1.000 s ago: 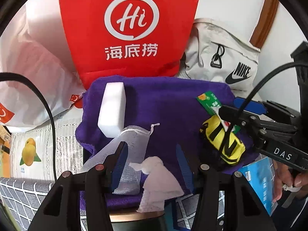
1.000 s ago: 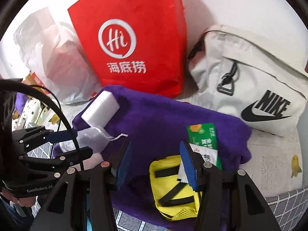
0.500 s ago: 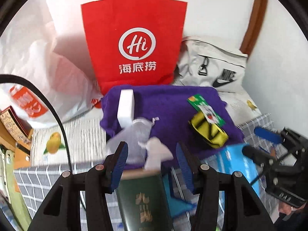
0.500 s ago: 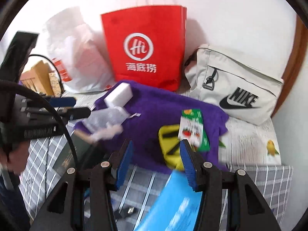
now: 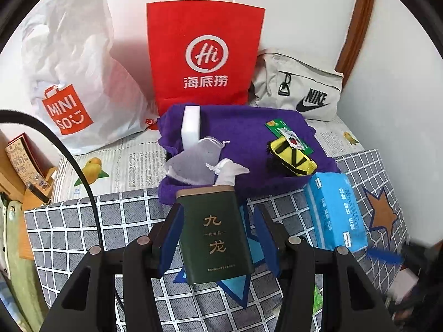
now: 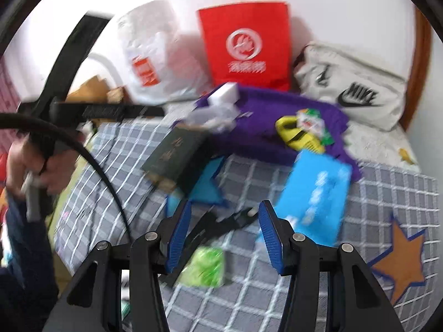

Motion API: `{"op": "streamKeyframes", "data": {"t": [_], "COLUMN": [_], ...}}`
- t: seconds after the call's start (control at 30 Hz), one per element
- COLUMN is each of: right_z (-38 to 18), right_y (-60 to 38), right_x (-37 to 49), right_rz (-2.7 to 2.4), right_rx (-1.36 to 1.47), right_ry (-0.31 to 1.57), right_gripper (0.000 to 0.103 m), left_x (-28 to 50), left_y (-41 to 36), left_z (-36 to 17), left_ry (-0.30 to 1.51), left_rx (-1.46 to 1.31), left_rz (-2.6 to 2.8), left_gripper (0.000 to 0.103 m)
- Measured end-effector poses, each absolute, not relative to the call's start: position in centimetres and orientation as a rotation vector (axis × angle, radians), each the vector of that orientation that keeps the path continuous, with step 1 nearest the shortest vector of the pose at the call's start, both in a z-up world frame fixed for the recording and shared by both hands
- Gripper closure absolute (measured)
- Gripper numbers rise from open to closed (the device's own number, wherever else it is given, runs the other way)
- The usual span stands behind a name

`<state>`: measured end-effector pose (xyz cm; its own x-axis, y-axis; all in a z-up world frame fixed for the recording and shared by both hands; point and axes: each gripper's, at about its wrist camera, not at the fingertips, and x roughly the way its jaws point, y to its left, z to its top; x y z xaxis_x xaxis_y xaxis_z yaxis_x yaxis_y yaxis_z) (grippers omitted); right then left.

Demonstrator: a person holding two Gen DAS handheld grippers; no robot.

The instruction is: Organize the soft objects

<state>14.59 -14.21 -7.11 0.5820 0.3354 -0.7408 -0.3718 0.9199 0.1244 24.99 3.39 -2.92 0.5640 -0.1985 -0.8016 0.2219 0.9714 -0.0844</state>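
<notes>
On bed: purple towel (image 5: 249,127) is lying flat below the red bag (image 5: 205,52), carrying the soft items.
Soft items: white sponge (image 5: 190,126), mesh pouch (image 5: 193,163), yellow pouch (image 5: 290,157) and green packet (image 5: 288,135) are all sitting on the towel, nothing bagged yet.
L gripper (image 5: 218,238): hanging released, jaws wide apart, nothing grasped; green tin (image 5: 214,235) is lying between them, contact w/ the pads not clear.
R gripper (image 6: 221,235): hanging released too, empty, over the checked sheet (image 6: 387,193); view is smearing w/ motion blur.
Blue pack (image 5: 335,210): lying just beside the towel's R edge.
Risk 1: L jaws closing now are prob. grabbing the hard tin, not a soft item.
Risk 2: mesh pouch is overhanging the tin's far end, so lifting either is likely dragging the other.
Risk 3: R blur is making aim unreliable; snagging the towel would be spilling everything.
</notes>
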Motion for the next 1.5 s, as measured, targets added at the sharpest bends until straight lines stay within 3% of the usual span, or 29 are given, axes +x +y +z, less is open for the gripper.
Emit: {"op": "streamKeyframes", "data": {"t": [0.37,0.73,0.8,0.83,0.87,1.17,1.5], "right_z": [-13.6,-18.3,-18.3,-18.3,-18.4,-16.4,-11.5], "right_y": [-5.1,-0.9,-0.7,-0.6,-0.5,-1.0,-7.4], "right_x": [6.3,8.2,8.0,8.1,8.0,7.1,6.8], "right_rz": [0.861,0.79,0.79,0.788,0.789,0.819,0.655], "right_rx": [-0.212,-0.25,-0.254,-0.257,-0.262,-0.225,-0.132], "right_ry": [0.991,1.035,0.996,0.981,0.97,0.909,0.805], "right_gripper": [0.052,0.046,0.058,0.078,0.086,0.096,0.096], "left_x": [26.3,26.4,26.4,26.4,26.4,25.4,22.6], "left_y": [3.3,2.6,3.0,3.3,3.6,5.8,6.5], "left_z": [-3.1,-3.4,-3.4,-3.5,-3.5,-4.3,-5.0], "left_ry": [0.926,0.939,0.94,0.938,0.939,0.964,0.973], "left_rx": [0.047,0.079,0.087,0.085,0.083,0.082,0.087], "left_rz": [-0.239,-0.276,-0.264,-0.257,-0.254,-0.206,-0.195], "left_gripper": [0.053,0.053,0.053,0.053,0.053,0.053,0.053]}}
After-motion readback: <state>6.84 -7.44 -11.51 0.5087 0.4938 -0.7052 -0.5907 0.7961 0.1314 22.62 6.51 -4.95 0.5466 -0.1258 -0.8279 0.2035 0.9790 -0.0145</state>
